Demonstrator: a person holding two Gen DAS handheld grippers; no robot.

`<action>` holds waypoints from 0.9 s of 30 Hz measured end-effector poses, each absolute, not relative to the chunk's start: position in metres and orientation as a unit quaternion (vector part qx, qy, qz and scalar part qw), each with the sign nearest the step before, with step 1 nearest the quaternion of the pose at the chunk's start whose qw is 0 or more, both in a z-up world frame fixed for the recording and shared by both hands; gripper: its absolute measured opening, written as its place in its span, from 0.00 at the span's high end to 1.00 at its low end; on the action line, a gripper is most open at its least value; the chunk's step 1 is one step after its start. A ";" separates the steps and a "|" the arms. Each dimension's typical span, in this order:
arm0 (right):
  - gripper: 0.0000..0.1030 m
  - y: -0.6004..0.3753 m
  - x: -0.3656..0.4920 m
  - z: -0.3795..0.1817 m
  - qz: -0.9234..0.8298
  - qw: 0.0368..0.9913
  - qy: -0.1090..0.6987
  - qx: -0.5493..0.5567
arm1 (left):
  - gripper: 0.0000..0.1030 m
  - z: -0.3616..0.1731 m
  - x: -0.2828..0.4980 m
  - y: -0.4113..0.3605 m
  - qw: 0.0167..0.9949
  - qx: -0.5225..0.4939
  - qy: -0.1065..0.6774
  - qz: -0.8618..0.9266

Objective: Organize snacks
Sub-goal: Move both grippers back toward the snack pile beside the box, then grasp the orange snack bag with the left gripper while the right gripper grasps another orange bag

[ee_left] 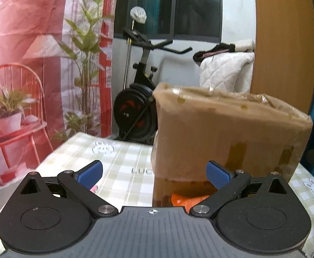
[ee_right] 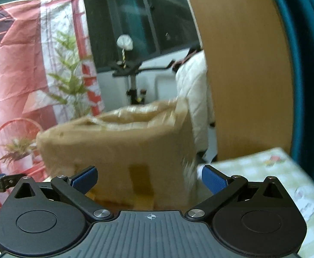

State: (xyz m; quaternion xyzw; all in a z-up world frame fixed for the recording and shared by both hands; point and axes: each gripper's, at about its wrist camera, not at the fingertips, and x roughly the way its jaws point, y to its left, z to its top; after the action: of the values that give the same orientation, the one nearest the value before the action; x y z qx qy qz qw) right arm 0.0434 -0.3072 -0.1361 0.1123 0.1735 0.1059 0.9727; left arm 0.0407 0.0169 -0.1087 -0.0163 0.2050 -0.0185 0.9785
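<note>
A brown cardboard box wrapped in clear tape [ee_left: 228,133] stands on the worktop with the green-and-white checked cloth [ee_left: 124,161], probably as the container for the snacks. An orange packet [ee_left: 187,200] lies at its foot, close to the left gripper [ee_left: 154,175]. The jaws of this gripper are wide apart and hold nothing. The right gripper [ee_right: 150,179] faces the same box [ee_right: 118,150]; its jaws are also wide and empty, perhaps ready for picking. On the cloth I can read only "LUC".
</note>
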 end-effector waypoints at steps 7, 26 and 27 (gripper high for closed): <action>0.00 -0.297 0.039 -0.155 0.123 0.960 0.212 0.135 | 0.00 -0.114 0.038 0.023 0.969 -0.016 0.243 -0.035; 0.42 -0.224 0.047 -0.172 0.198 0.937 0.280 0.070 | 0.27 -0.130 0.041 0.022 0.953 -0.009 0.295 -0.070; 0.46 -0.221 0.048 -0.172 0.204 0.935 0.283 0.071 | 0.28 -0.131 0.042 0.023 0.952 -0.013 0.298 -0.077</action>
State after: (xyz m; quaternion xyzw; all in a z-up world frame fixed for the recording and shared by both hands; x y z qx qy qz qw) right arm 0.0478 -0.2211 -0.1725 0.0706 0.2827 0.2042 0.9346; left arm 0.0416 0.0225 -0.1310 -0.0128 0.2976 -0.0768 0.9515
